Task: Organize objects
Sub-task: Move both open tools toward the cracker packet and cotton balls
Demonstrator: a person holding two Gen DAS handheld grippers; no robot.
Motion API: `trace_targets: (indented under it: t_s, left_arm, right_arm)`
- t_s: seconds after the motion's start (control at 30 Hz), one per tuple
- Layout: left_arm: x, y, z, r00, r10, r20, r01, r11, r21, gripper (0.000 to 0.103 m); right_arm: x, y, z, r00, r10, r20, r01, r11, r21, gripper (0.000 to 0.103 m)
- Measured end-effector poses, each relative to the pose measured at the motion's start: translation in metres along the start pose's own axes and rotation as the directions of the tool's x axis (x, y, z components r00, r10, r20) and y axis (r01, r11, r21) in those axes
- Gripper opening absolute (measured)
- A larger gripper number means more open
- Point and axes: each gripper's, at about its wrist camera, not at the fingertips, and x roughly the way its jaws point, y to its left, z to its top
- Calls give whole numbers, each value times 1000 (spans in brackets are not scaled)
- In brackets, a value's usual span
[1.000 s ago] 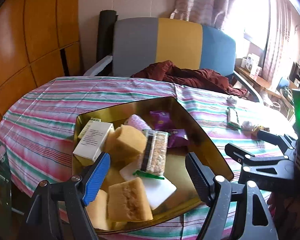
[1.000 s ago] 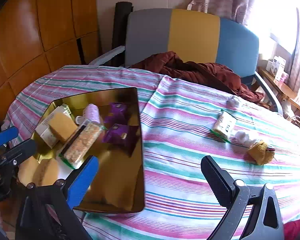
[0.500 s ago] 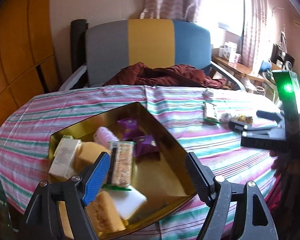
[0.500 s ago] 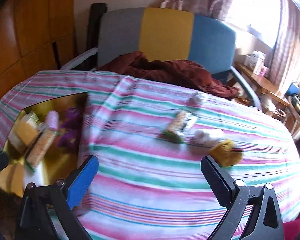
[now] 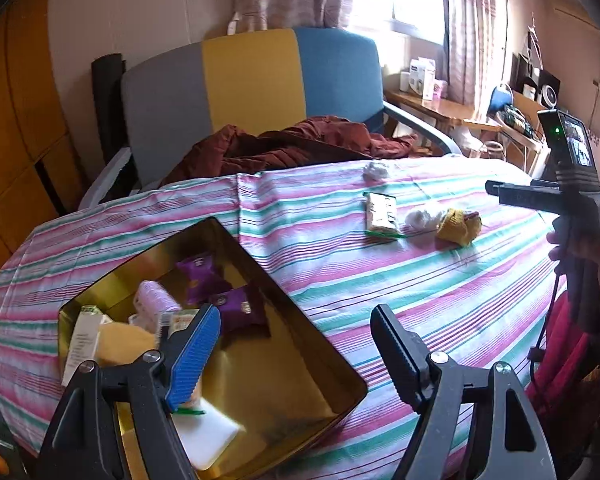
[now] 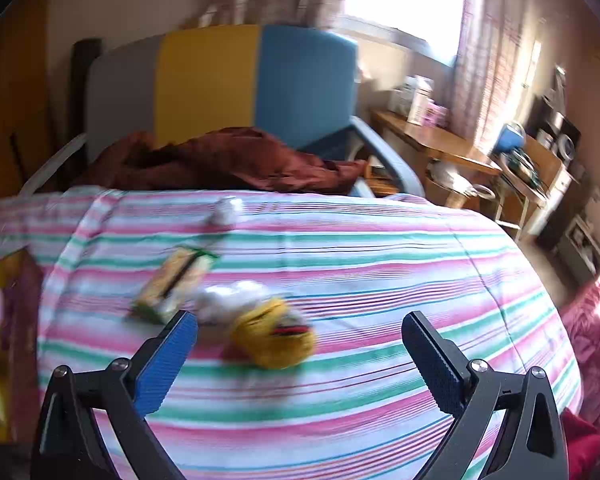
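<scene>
Both cams have swung right since a second ago. Left view: left tongs (image 5: pixel 296 344) gape empty over the gold tray (image 5: pixel 320 344), snack packet (image 5: pixel 381 211) far ahead on the bench (image 5: pixel 380 280). Right view: right tongs (image 6: pixel 298 340) wide open, empty, yellow knit thing (image 6: pixel 274 338) between them, packet (image 6: pixel 176 280) ahead-left.

On cloth: 1 snack bar (image 5: pixel 381 213), 2 white wads (image 5: pixel 422 218), 1 yellow knit (image 5: pixel 459 226). In gold tray (image 5: pixel 336 364): 2 purple pkts (image 5: pixel 236 310), approx 2 sponges (image 5: pixel 125 347).
</scene>
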Motion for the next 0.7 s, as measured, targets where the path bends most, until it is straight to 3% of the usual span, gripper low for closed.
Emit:
trace_targets:
  t_s: [0.13, 0.3, 0.47, 0.7]
  left_arm:
    - [17, -15, 6, 999, -19, -37, 19, 1000, 20, 79]
    - [40, -30, 11, 994, -61, -88, 63, 998, 17, 79]
    - [64, -43, 17, 985, -101, -143, 103, 995, 10, 79]
    - [96, -56, 25, 970, -116, -211, 119, 993, 2, 79]
  right_arm:
    - [19, -37, -7, 999, -12, -30, 16, 989, 147, 103]
    - [34, -70, -16, 993, 61, -101, -25, 943, 331, 103]
    - [41, -88, -25, 984, 99, -146, -26, 900, 435, 103]
    - [45, -92, -31, 975, 137, -173, -39, 879, 476, 103]
